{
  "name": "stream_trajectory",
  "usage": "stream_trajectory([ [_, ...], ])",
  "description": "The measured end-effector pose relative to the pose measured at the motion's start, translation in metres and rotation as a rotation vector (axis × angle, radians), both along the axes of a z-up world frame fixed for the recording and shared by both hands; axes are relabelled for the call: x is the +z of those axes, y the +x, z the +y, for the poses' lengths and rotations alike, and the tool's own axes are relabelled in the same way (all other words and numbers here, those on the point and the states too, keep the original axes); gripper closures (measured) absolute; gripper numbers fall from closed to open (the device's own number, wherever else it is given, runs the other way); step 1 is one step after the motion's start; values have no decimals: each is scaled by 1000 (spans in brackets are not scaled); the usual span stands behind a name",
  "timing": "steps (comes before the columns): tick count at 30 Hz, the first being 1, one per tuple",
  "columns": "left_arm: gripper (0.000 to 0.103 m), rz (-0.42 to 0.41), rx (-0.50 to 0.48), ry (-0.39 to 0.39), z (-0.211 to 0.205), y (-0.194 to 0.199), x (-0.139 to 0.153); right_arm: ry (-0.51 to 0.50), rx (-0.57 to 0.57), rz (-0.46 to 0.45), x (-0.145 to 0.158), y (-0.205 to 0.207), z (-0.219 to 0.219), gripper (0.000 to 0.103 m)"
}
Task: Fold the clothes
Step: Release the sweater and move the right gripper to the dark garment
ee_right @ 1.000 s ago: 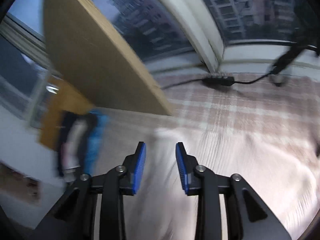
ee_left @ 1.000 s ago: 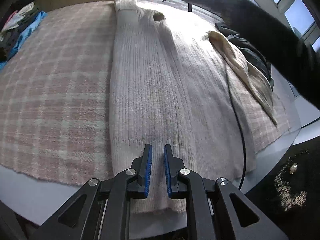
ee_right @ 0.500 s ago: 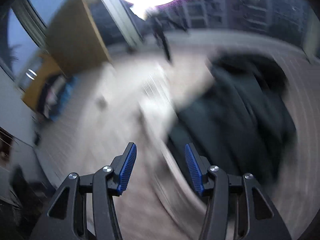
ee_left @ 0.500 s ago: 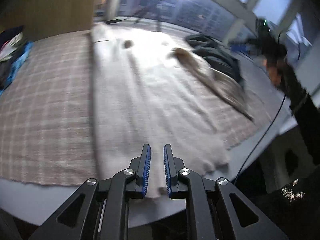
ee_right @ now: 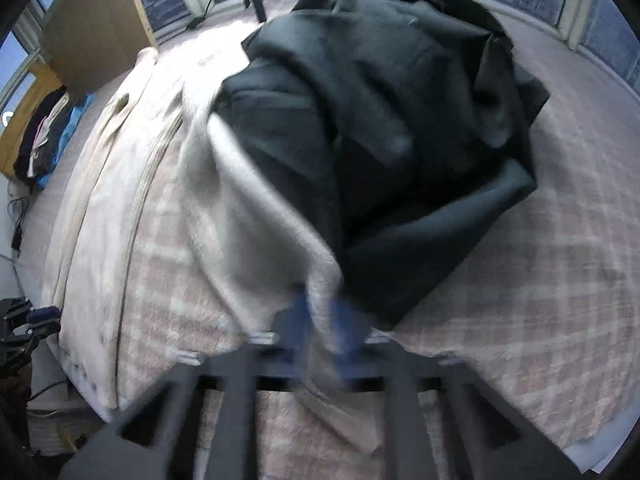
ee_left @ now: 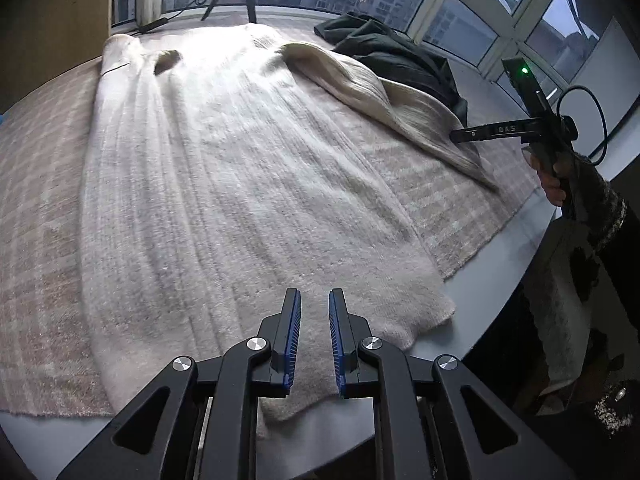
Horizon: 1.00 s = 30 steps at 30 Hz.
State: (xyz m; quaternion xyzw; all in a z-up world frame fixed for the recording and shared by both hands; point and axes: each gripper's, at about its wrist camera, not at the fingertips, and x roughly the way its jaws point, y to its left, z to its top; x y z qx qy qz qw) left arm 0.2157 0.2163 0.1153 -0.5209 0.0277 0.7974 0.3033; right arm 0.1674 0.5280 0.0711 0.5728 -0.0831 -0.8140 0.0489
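The folding had barely begun. The cream knit sweater [ee_left: 224,184] lay spread flat across the checked blanket [ee_left: 40,208] on the desk [ee_left: 476,300], body unfolded. Its right sleeve [ee_right: 256,216] trailed beside a dark garment [ee_right: 400,128]. The right gripper [ee_right: 322,320] had just been closing, fingers pinching the sleeve end. The left gripper [ee_left: 314,334] hovered over the near hem, fingers narrowly parted, empty.

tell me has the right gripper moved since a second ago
Yes. The right gripper swung from the wooden board over to the dark garment; its jaws have just closed on the cream sleeve.
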Motion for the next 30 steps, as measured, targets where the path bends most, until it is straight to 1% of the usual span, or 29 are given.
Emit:
stream_trajectory([
  [3,90,17,-12,-12,1,2,3,-40,-12,52,25,10,1,95],
  [4,90,19,-12,-7,0,2,4,-78,-26,77,36,14,3,95],
  [6,90,16,-5,-3,-3,1,3,-191,-68,160,70,26,12,95],
  [8,91,5,7,-1,-6,-1,-3,-249,-101,232,97,33,18,95],
  [9,91,-1,12,2,-8,-2,-5,-250,-125,274,111,36,20,95],
  [10,90,-5,14,5,-9,-2,-8,-217,-159,306,121,37,22,95],
  [11,91,-8,16,8,-10,-2,-10,-201,-181,318,125,38,25,95],
  [14,91,-10,23,20,-13,-1,-13,-225,-229,303,126,25,21,95],
  [16,90,0,27,29,-15,1,-12,-270,-196,334,137,23,5,95],
  [17,91,6,31,36,-17,2,-9,-275,-162,364,146,22,-11,95],
  [19,90,15,45,51,-22,4,-5,-257,-78,384,164,25,-47,95],
  [20,90,19,58,61,-26,5,-3,-255,-17,377,165,22,-73,95],
  [21,91,23,71,72,-31,6,0,-264,46,348,161,21,-97,95],
  [22,91,25,81,81,-34,7,2,-282,129,293,150,19,-125,95],
  [23,90,29,91,88,-38,8,4,-290,226,211,135,18,-154,93],
  [24,91,33,99,91,-41,10,5,-266,327,116,118,20,-183,93],
  [25,91,38,102,90,-43,12,7,-217,387,56,105,23,-203,92],
  [26,91,44,104,87,-45,14,8,-187,408,27,97,23,-212,92],
  [27,91,48,104,91,-46,16,10,-197,406,20,93,20,-211,92],
  [28,90,52,105,96,-46,17,12,-218,394,16,91,17,-208,91],
  [30,87,58,99,108,-45,19,14,-295,310,33,95,5,-183,90],
])
